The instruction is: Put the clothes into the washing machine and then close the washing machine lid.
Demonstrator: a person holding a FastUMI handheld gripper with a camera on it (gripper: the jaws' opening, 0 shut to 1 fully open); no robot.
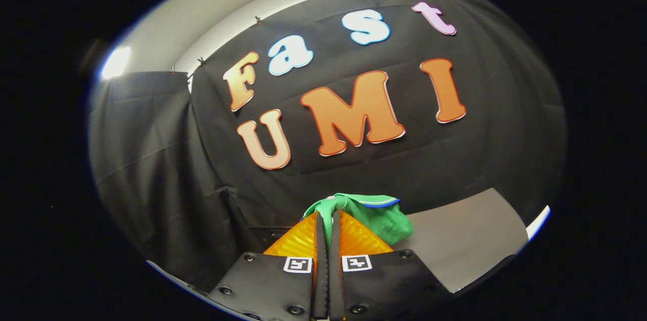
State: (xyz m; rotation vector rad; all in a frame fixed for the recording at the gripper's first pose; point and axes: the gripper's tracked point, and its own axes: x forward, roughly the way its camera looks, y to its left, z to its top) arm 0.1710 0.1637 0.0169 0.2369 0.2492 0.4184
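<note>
Gripper [328, 220] raised, pointing toward the black cloth wall [151, 169]. Jaws clenched on a green garment [384, 220]: a thin fold of the fabric is pinched between the two fingers, nearly no gap. The rest of the garment bunches over and just beyond the fingertips, spilling to the right side; a blue-and-white trim runs along its top edge. Grey table [470, 240] lies below and beyond, right of the fingers.

recording booth: black cloth wall [151, 159] clipped up under pale ceiling [227, 2]; grey tabletop [470, 240] at its foot.
</note>
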